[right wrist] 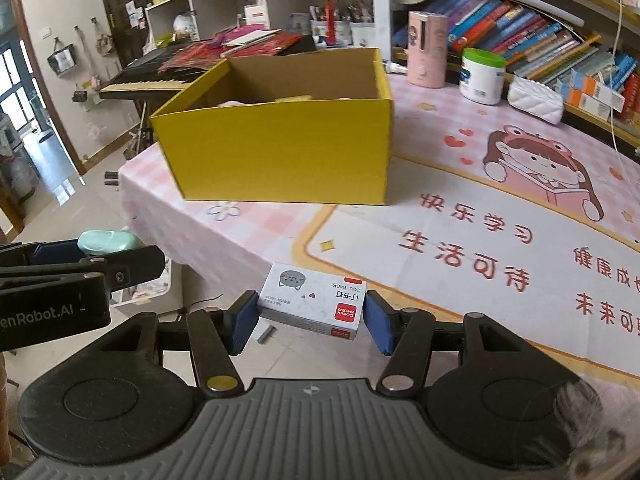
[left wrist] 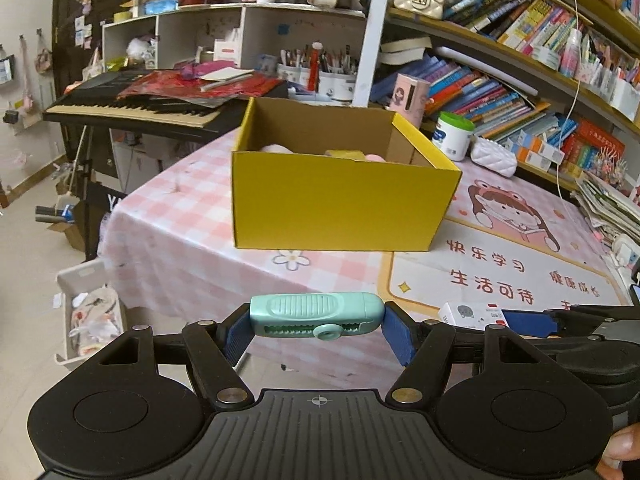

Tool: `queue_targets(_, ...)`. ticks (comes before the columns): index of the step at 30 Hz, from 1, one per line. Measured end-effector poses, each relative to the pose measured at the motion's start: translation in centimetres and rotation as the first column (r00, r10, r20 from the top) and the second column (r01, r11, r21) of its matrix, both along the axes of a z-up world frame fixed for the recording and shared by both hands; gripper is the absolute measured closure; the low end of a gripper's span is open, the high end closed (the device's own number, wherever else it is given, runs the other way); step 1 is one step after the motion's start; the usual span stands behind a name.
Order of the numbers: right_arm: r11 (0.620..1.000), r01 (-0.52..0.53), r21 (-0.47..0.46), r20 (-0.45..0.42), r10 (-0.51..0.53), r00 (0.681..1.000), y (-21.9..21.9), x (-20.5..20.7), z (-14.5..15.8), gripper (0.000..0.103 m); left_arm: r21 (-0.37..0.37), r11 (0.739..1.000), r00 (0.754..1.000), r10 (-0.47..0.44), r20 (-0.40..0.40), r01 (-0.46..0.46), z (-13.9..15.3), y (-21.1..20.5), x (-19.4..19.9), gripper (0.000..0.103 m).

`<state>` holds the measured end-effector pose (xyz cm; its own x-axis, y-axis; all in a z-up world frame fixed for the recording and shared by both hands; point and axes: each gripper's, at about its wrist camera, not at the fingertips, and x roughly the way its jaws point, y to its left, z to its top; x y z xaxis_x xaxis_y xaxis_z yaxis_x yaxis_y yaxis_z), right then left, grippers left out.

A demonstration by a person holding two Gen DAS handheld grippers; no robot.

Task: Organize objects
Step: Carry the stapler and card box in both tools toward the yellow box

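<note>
My left gripper (left wrist: 316, 328) is shut on a mint-green stapler (left wrist: 316, 314), held crosswise between the blue pads above the table's near edge. My right gripper (right wrist: 310, 320) is shut on a small white staple box (right wrist: 312, 300) with a cat drawing and red labels. An open yellow cardboard box (left wrist: 340, 200) stands ahead on the pink checked tablecloth (left wrist: 180, 216), with pink and yellow items partly seen inside. In the right wrist view the yellow box (right wrist: 280, 152) is ahead, and the left gripper with the stapler (right wrist: 108, 242) shows at the far left.
A pink cartoon desk mat (right wrist: 500, 240) covers the table on the right. A white tub with a green lid (right wrist: 482, 76), a pink canister (right wrist: 426, 50) and a white quilted pouch (right wrist: 534, 100) stand behind. A keyboard (left wrist: 132, 110) stands at left, bookshelves at right, a white bin (left wrist: 88, 312) on the floor.
</note>
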<state>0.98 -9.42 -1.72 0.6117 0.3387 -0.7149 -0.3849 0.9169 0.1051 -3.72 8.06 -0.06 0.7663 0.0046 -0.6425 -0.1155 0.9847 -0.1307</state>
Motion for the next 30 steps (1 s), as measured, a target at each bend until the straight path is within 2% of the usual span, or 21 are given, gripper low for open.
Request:
queue_targets(7, 1.0, -0.022, -0.009, 0.021, 0.022, 1.0, 1.2, -1.2, 0.7, 0.048, -0.006, 1.0, 0.999, 0.015, 0.032, -0.015, 0.7, 0.9, -1.4, 0.035)
queue_targets(15, 1.0, -0.023, -0.02, 0.044, 0.024, 0.999, 0.9, -1.6, 1.4, 0.048, -0.024, 1.0, 0.999, 0.018, 0.051, -0.017, 1.0, 0.9, -1.1, 0.035)
queue_targets(22, 1.0, -0.015, -0.017, 0.041, 0.016, 0.999, 0.4, -0.6, 1.2, 0.048, -0.017, 1.0, 0.999, 0.009, 0.046, -0.009, 0.9, 0.4, 0.4, 0.035)
queue_targets(30, 0.999, -0.037, 0.01, 0.061, 0.037, 0.997, 0.7, 3.1, 1.9, 0.048, 0.011, 0.999, 0.996, 0.042, 0.08, -0.043, 2.1, 0.8, 3.3, 0.035)
